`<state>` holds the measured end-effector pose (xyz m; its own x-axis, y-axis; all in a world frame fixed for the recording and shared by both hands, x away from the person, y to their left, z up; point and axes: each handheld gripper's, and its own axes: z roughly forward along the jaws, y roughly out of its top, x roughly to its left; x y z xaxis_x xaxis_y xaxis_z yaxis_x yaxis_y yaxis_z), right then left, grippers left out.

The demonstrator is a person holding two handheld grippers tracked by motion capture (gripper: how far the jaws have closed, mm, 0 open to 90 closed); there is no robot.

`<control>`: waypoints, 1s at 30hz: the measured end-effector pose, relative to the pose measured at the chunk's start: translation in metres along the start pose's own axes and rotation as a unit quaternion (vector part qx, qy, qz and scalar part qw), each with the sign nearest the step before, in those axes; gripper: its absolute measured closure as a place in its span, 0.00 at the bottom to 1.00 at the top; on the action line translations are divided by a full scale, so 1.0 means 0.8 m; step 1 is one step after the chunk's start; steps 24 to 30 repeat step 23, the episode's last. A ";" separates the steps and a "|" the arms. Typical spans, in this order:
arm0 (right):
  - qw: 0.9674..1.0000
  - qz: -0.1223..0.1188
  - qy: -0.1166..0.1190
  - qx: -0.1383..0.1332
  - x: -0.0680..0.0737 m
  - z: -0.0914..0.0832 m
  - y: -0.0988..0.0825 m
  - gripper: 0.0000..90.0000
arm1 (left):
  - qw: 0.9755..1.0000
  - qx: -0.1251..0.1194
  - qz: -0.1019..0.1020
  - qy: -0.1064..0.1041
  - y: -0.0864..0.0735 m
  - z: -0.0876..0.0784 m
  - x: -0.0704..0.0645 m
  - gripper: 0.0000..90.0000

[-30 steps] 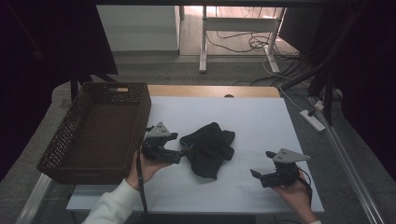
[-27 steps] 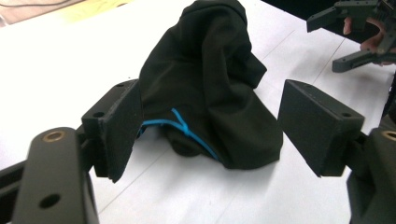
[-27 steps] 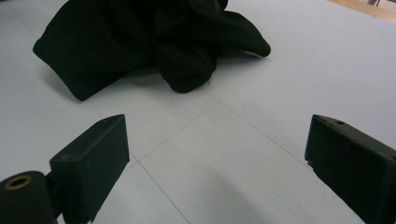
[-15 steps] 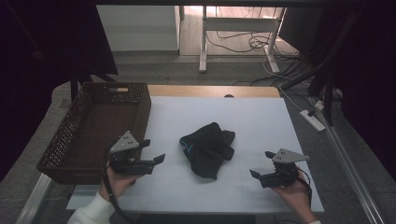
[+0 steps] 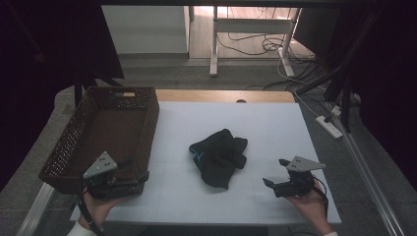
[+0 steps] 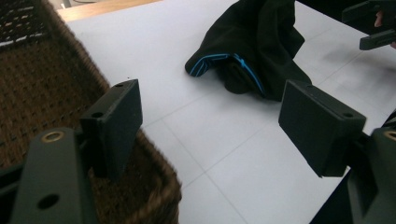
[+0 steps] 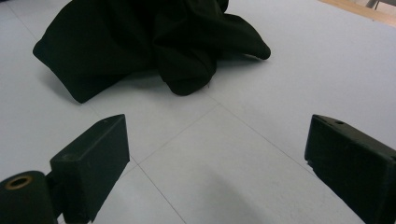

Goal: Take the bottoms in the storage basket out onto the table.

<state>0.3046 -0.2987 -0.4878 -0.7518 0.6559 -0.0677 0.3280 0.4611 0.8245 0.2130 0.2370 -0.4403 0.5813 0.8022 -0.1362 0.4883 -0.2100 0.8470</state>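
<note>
Holding both grippers — left gripper (image 5: 140, 181), right gripper (image 5: 268, 183) — open and empty; I judge the crumpled black cloth garment (image 5: 220, 155) soft, light — pinch a raised fold.

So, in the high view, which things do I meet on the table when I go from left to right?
Wicker basket → left gripper → crumpled black cloth → right gripper.

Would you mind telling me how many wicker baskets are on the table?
1: the brown wicker basket sits at the table's left edge, left of the black garment.
</note>
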 end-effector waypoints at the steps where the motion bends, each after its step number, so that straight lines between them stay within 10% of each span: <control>1: 1.000 0.000 0.000 -0.001 0.000 0.000 0.000 0.07 | 1.000 0.000 -0.001 0.000 -0.002 -0.001 0.001 0.25; 30: 1.000 -0.003 0.000 -0.008 0.001 -0.002 0.001 0.07 | 1.000 0.003 -0.004 0.002 -0.005 -0.001 0.003 0.24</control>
